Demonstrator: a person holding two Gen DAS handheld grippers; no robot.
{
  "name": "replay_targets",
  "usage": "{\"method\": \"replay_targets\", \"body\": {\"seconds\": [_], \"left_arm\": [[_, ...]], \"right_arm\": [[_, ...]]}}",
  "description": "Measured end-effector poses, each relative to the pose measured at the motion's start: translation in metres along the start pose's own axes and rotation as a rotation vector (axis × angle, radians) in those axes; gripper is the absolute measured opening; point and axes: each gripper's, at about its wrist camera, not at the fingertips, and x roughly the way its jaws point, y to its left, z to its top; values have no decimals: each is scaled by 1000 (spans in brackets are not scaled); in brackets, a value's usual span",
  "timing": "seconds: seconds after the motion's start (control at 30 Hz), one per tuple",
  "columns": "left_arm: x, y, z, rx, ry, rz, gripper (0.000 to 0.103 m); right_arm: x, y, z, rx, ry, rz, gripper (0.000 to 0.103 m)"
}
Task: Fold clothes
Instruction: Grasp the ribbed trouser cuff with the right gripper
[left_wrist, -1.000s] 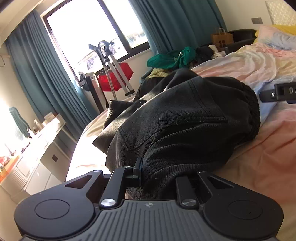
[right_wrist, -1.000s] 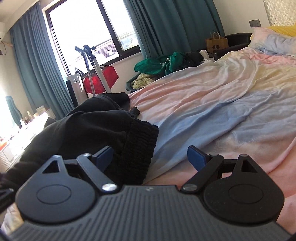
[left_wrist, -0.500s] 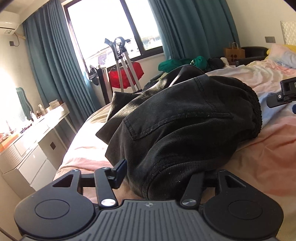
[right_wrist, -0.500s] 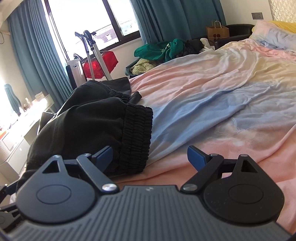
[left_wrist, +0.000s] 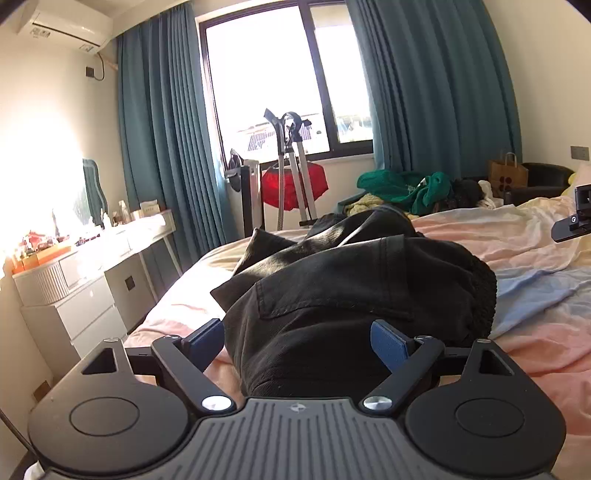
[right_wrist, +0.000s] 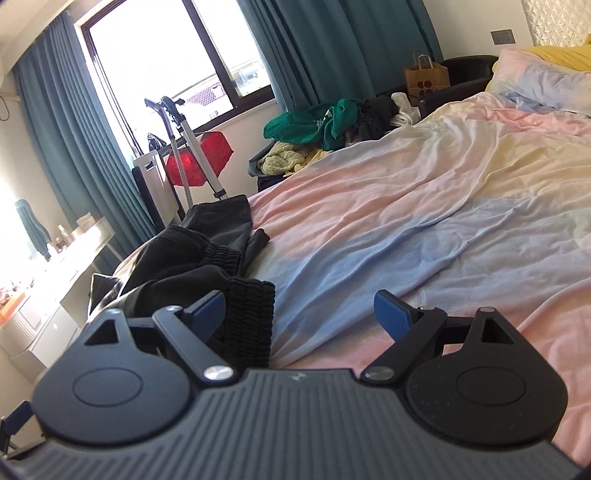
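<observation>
On the bed (left_wrist: 535, 332), left gripper (left_wrist: 297, 338) jaws just opened wide astride black trousers (left_wrist: 351, 288), right gripper (right_wrist: 299, 308) jaws spread, empty.

— How does your left claw (left_wrist: 297, 338) stand?
— Its jaws have just been opening and are spread wide; the blue pads (left_wrist: 388, 341) press on nothing, though dark cloth lies between them. You point it slightly downward.
— And your right claw (right_wrist: 299, 312)?
— Also spread wide, pads (right_wrist: 389, 314) bare, gripping nothing, tilted a little downward. Its tip shows at the right edge of the left wrist view.
</observation>
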Motion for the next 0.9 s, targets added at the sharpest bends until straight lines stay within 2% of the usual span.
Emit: {"method": "replay_targets", "body": {"seconds": [0.1,0.23,0.3,0.4,0.53,0.67,0.73,0.83,0.87,0.9], "left_arm": [[5,-42,6,66,-35,-50,93],[35,-109,8,193,-70,-51,94],[57,-141,11,226,-57,-47,95],[92,-184,19,271,-40,-29,95],[139,-217,30,292,-1,28,95],[170,-236,25,403,22,75,96],[180,-238,21,427,26,88,96],[184,-230,17,426,20,85,90],[184,-226,19,405,20,64,82],[183,-221,21,374,24,36,64]], "right_arm": [[-2,-19,10,64,-10,5,89],[1,-42,9,159,0,-9,89],[8,-52,7,188,35,-13,89],[8,-62,8,211,23,-19,89],[8,-70,8,228,6,-49,89],[11,-75,9,248,-2,-96,90],[12,-77,10,247,-7,-99,89],[15,-85,11,265,-5,-107,89],[17,-88,12,275,-1,-110,89],[19,-91,12,286,3,-112,89]]}}
